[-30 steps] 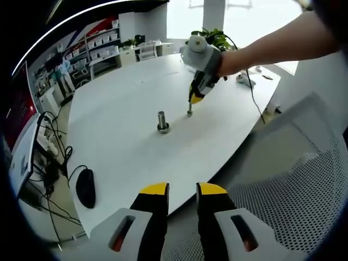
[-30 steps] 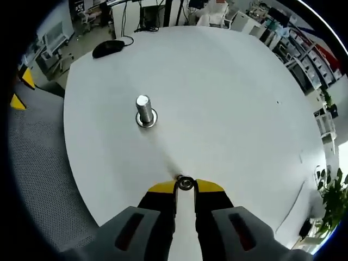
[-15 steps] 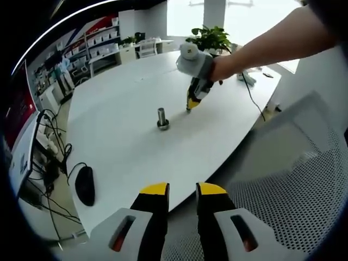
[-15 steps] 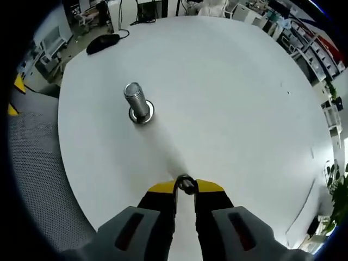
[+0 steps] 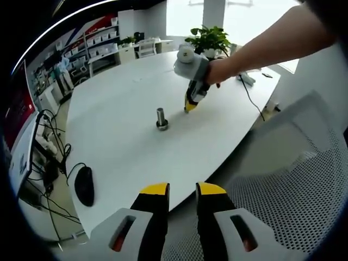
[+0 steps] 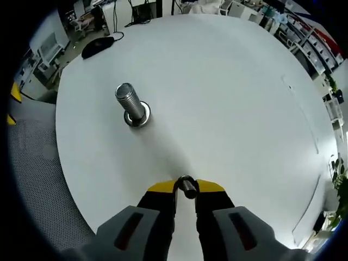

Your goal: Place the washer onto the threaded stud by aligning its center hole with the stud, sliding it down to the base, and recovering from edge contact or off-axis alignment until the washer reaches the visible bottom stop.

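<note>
The right tool pinches the washer, a small metal ring, at its yellow tips, edge-on and clear of the smooth white surface, likely for carrying to the stud, a ribbed steel post standing upright well apart. The left tool hangs idle off the surface's edge, tips slightly spread.

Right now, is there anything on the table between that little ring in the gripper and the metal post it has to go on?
Nothing visible. The right gripper holds the washer above the white table, and the stretch from there to the threaded stud is bare tabletop.
</note>
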The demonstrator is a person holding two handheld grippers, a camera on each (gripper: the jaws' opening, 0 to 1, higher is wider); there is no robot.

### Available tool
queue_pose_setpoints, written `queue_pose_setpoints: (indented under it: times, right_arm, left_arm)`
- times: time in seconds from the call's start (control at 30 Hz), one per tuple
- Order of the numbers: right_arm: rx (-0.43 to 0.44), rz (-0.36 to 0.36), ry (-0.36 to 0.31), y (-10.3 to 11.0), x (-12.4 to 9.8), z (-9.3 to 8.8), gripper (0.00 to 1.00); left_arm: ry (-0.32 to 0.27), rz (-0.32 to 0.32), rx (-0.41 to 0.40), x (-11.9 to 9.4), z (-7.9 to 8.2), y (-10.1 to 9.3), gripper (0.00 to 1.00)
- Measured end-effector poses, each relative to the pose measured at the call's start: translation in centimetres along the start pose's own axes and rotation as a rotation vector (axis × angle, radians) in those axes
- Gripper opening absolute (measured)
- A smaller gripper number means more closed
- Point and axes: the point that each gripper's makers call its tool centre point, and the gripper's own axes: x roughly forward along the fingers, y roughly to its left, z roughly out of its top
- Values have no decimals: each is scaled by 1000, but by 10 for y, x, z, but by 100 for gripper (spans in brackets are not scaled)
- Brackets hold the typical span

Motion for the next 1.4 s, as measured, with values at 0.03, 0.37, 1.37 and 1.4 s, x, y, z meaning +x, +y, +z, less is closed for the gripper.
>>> queue_pose_setpoints:
  times: [0.03,0.37,1.37,1.4]
  right_arm:
    - [-1,-3,1,-1,0,0,16]
    - [-13,-26,-2,-4,-8,-7,25]
    - [310,-152,-556,53,-178,-45,30]
    - [322,-146,-568,55,-184,-45,31]
  left_arm:
    - [1,1,0,0,0,0,17]
    - [-12,-10,3,-2,3,-2,17]
    - [-51,-7,-19,2,8,2,19]
    - [-54,-3,-23,0,8,1,19]
